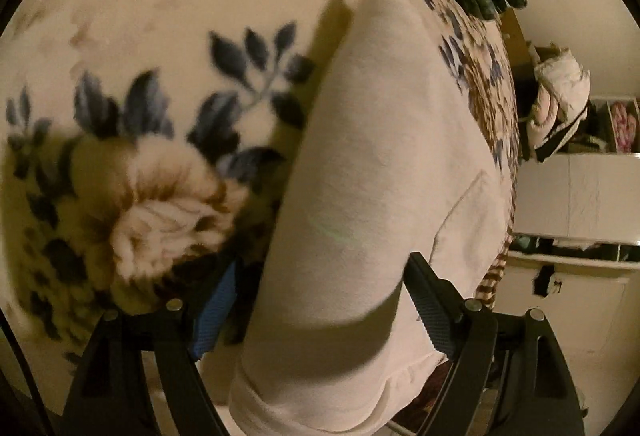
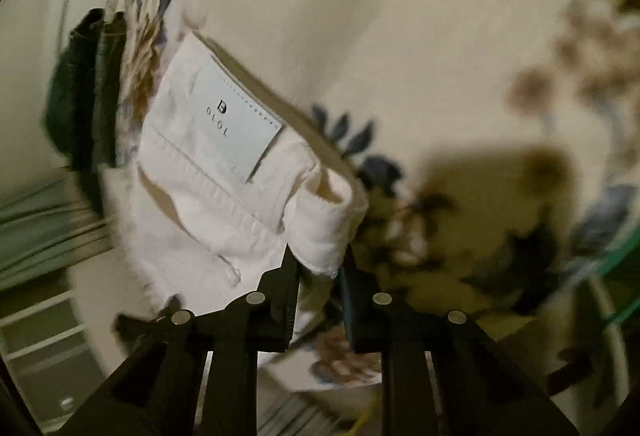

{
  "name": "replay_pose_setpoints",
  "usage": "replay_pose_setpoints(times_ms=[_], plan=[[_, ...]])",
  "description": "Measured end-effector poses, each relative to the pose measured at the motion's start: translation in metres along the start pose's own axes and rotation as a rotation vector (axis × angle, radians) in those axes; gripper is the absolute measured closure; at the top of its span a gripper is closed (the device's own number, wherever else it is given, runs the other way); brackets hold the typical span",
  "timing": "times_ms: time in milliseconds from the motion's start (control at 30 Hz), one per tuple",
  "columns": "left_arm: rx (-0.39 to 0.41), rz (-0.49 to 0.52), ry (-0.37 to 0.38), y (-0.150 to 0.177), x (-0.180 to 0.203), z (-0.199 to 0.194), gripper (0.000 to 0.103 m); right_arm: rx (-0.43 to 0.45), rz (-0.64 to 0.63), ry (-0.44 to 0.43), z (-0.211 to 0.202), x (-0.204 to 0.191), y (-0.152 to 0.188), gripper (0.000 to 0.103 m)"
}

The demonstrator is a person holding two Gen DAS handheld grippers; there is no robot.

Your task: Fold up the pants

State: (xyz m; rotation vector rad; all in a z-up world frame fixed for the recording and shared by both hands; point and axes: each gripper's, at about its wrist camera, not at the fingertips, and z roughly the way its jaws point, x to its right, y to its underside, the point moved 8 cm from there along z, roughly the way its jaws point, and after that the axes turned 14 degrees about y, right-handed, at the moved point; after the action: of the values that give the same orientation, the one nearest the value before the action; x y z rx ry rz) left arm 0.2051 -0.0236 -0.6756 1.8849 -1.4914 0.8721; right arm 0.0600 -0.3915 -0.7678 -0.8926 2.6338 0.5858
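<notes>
The right gripper [image 2: 318, 268] pinches the folded waistband of the white pants [image 2: 224, 171]; the left gripper [image 1: 320, 300] stands wide astride them, its left pad half hidden. They lie near the floral blanket's [image 1: 160, 35] edge, blurred

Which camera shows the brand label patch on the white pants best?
The right wrist view: the pale rectangular label patch faces the camera near the waistband, its print visible. The left wrist view shows only plain cloth of the white pants, no label.
</notes>
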Motion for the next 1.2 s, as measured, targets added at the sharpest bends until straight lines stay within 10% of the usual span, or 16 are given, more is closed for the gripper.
replay_pose_setpoints(times_ms=[100, 133, 433, 667, 767, 900, 1067, 1133, 1200], plan=[[-0.022, -0.019, 0.039, 0.001, 0.000, 0.005, 0.022, -0.095, -0.003, -0.137, 0.014, -0.011, 0.004, 0.020], [-0.028, -0.024, 0.053, 0.001, -0.001, 0.009, 0.022, -0.095, -0.009, -0.173, 0.018, -0.016, 0.006, 0.015], [-0.058, -0.016, 0.101, -0.001, -0.001, 0.022, 0.013, -0.084, -0.108, -0.354, 0.060, -0.083, 0.028, 0.015], [-0.042, -0.010, 0.121, -0.001, 0.001, 0.019, 0.015, -0.045, -0.208, -0.215, 0.088, -0.095, 0.039, 0.025], [-0.004, 0.086, 0.105, 0.004, 0.015, 0.015, 0.063, -0.001, -0.210, -0.160, 0.086, -0.097, 0.041, 0.059], [0.048, 0.101, 0.143, 0.010, 0.031, -0.002, 0.079, 0.063, -0.216, -0.137, 0.068, -0.109, 0.058, 0.071], [0.047, 0.080, 0.176, 0.022, 0.023, -0.026, 0.079, -0.001, -0.230, -0.170, 0.066, -0.112, 0.083, 0.068], [0.022, 0.047, 0.147, 0.024, -0.001, -0.017, 0.073, -0.055, -0.239, -0.141, 0.089, -0.107, 0.087, 0.050], [-0.005, -0.021, 0.182, 0.021, -0.021, -0.007, 0.046, -0.082, -0.199, -0.118, 0.105, -0.097, 0.083, 0.039]])
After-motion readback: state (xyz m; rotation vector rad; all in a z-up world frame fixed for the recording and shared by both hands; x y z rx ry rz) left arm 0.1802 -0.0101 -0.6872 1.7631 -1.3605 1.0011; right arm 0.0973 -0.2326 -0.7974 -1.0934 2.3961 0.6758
